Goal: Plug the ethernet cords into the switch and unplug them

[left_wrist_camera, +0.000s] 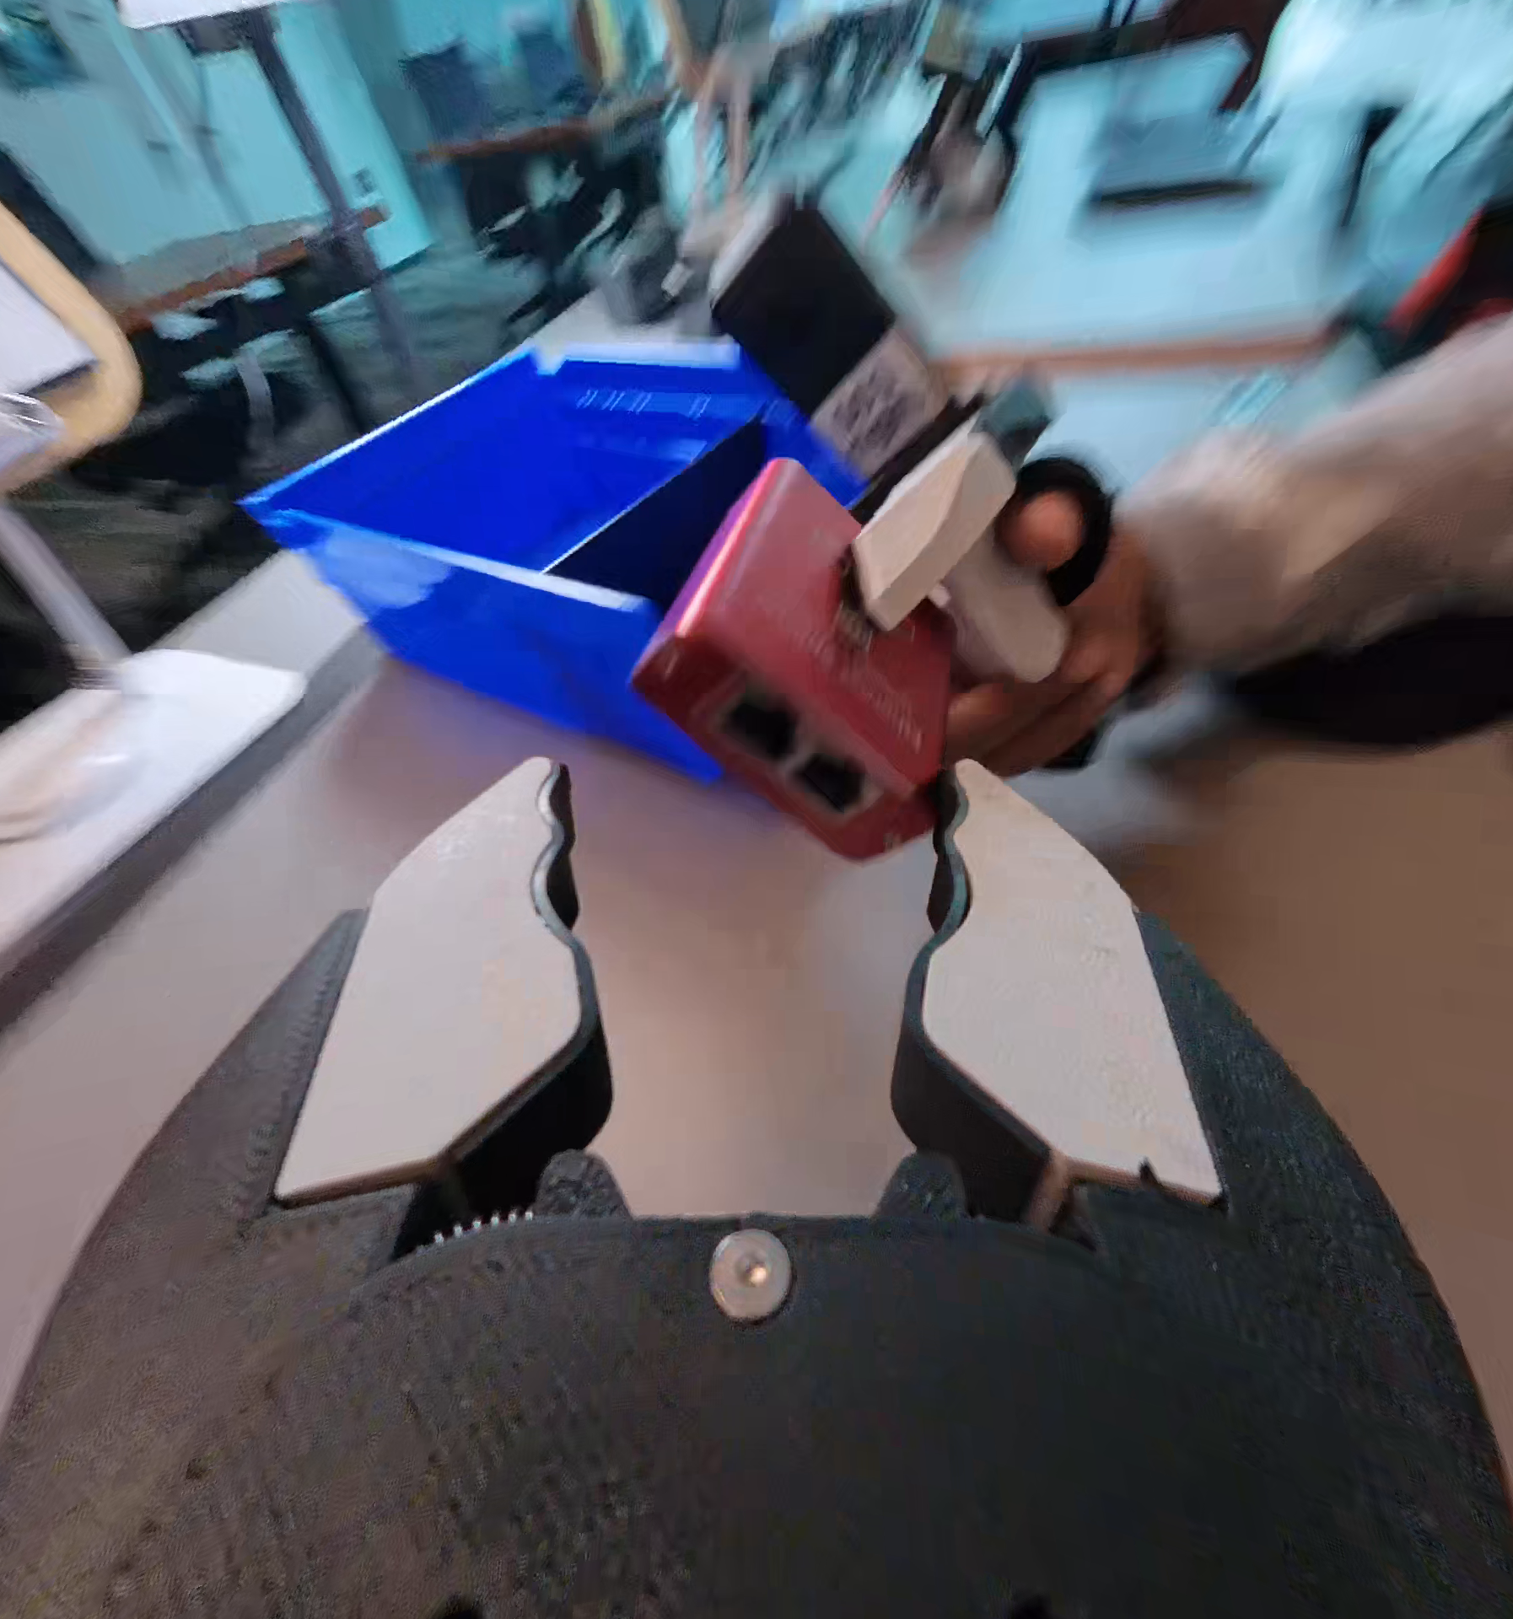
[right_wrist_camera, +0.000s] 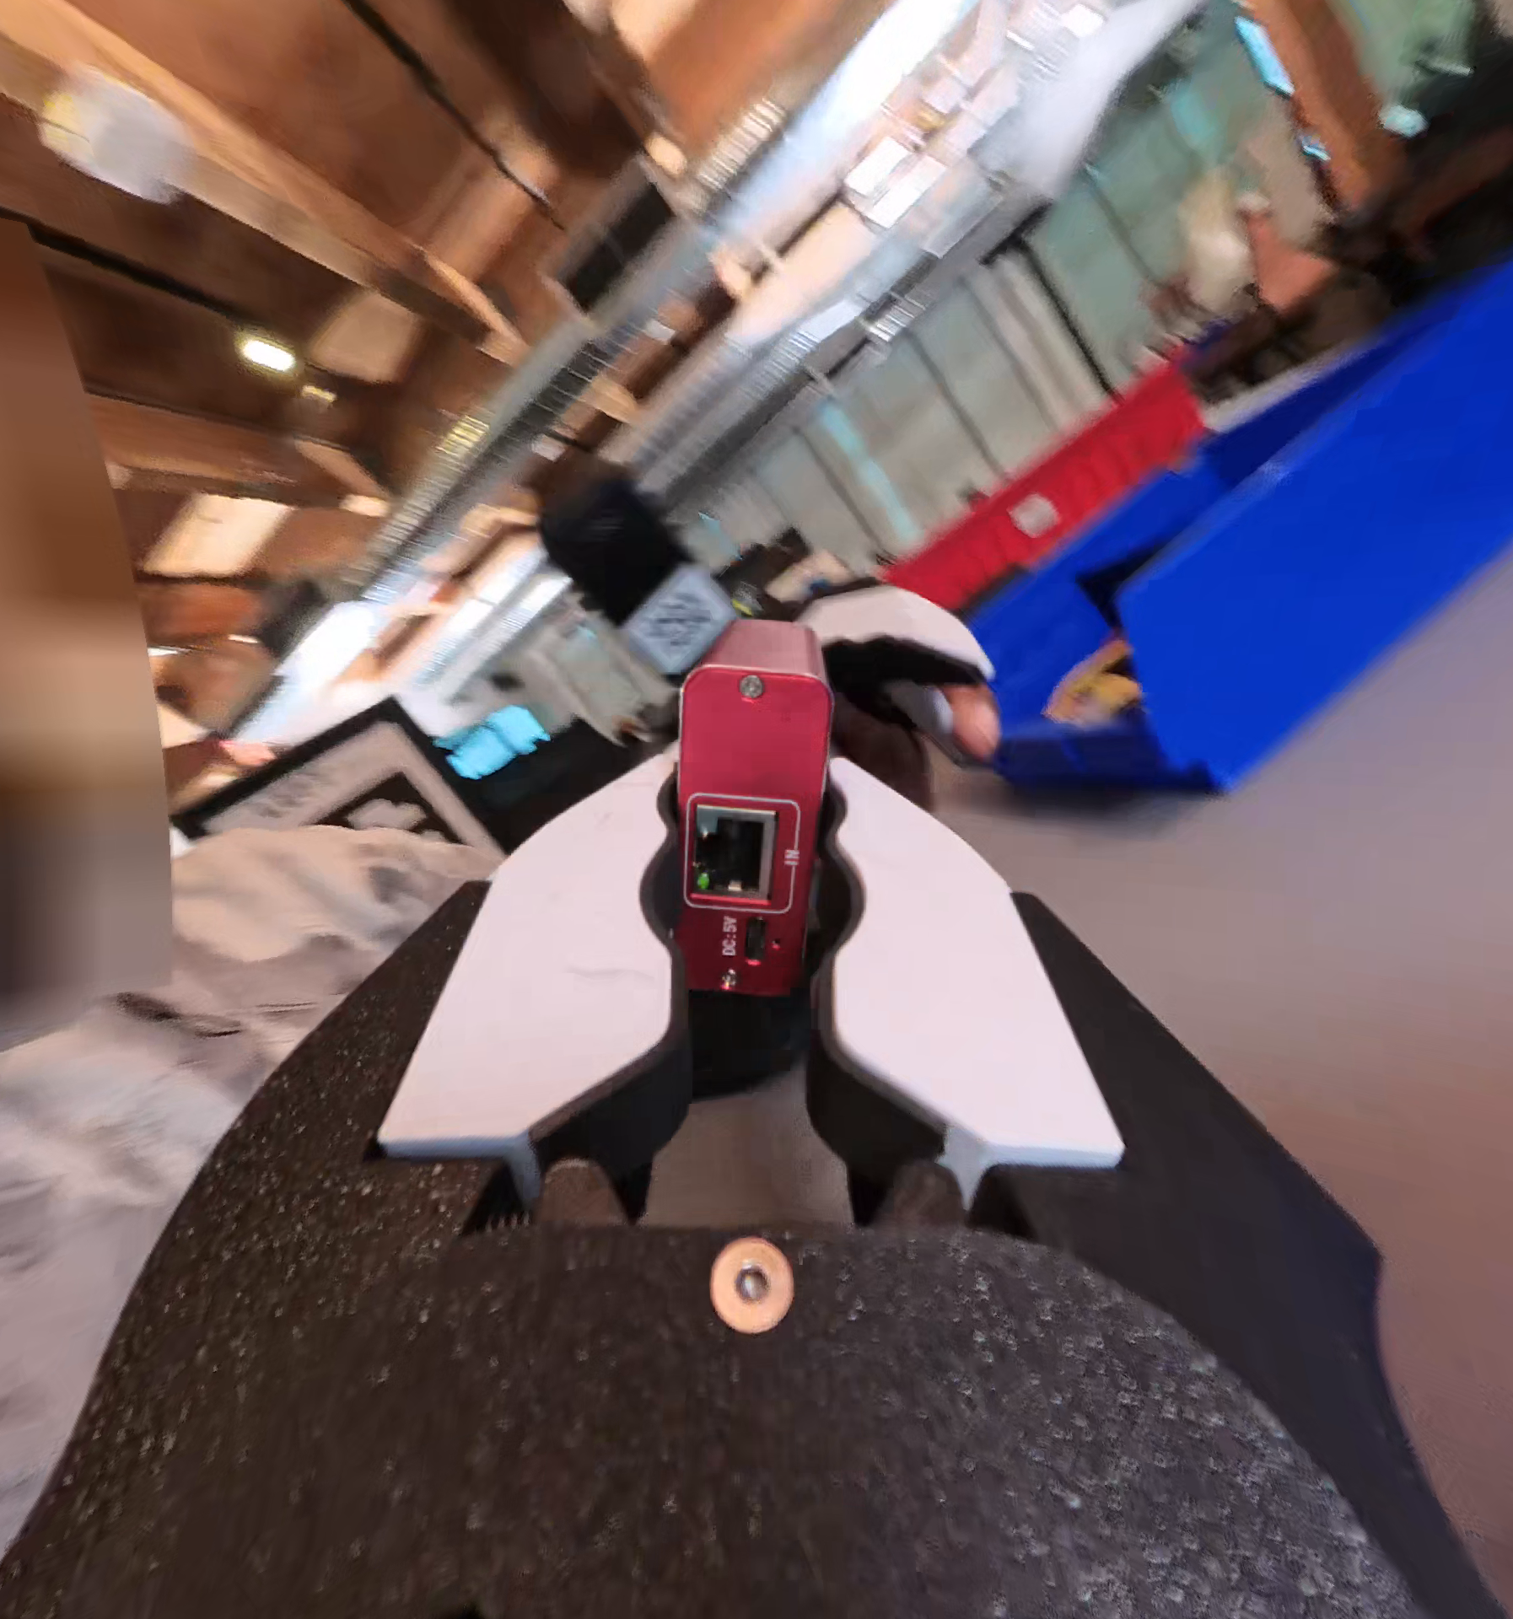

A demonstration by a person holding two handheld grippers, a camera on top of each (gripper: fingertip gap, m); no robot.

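Left wrist view: The left tongs (left_wrist_camera: 753, 788) stand wide open and hold nothing; bare desk (left_wrist_camera: 735, 1007) shows between the two fingers. Just ahead of the right fingertip, the red switch (left_wrist_camera: 810, 666) is held tilted above the desk, with its two-port end face turned toward the camera. Both ports are empty. The right tongs (left_wrist_camera: 867, 587) grip the switch from above and behind; one white finger (left_wrist_camera: 928, 526) lies across its top face. A hand (left_wrist_camera: 1042, 648) with a grey sleeve (left_wrist_camera: 1349, 526) holds that tool. A blue bin (left_wrist_camera: 508, 526) sits on the desk directly behind the switch. The background is motion-blurred.

Right wrist view: The right tongs (right_wrist_camera: 753, 788) are closed on the switch (right_wrist_camera: 755, 788), which stands upright between the two white fingers. The single-port end face points at the camera, with a small socket below the port. The port is empty. Beyond the switch, the left tongs (right_wrist_camera: 902, 626) and the hand (right_wrist_camera: 954, 710) holding them are partly visible. The blue bin (right_wrist_camera: 1314, 569) sits on the desk (right_wrist_camera: 1261, 964) at right, with a red bin (right_wrist_camera: 1060, 508) behind it. No cord can be made out in either view.
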